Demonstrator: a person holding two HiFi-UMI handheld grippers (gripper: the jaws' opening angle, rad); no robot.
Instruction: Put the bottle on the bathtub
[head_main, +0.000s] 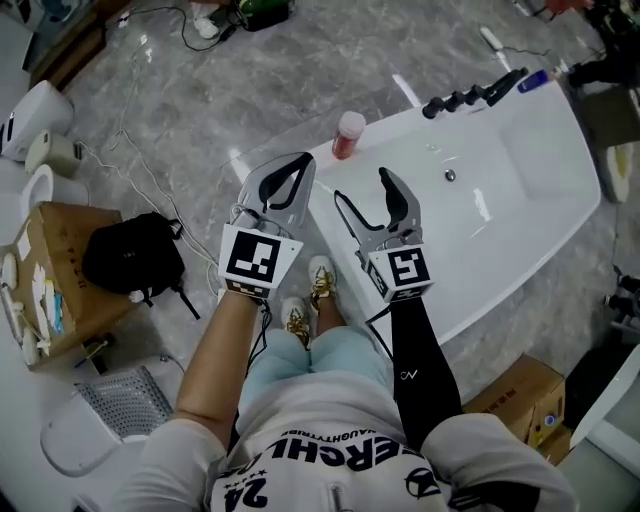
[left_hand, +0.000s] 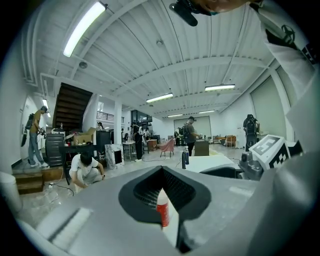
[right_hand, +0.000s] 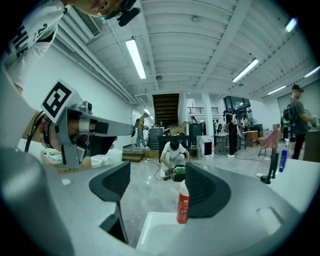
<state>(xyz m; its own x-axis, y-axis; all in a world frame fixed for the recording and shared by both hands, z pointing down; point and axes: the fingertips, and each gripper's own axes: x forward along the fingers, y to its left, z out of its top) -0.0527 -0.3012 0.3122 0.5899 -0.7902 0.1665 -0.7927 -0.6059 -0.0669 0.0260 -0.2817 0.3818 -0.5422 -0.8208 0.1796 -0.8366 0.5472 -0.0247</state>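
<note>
Slim red bottle (head_main: 347, 135) with pale cap stands upright on the glossy white bathtub (head_main: 545, 160) rim; left gripper (head_main: 300, 160) jaws together, right gripper (head_main: 362, 188) jaws apart, both empty

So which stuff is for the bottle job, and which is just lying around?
For the job:
red bottle, standing on the rim
bathtub
left gripper, shut
right gripper, open and empty

Just lying about:
black bag
cardboard box
black tap
</note>
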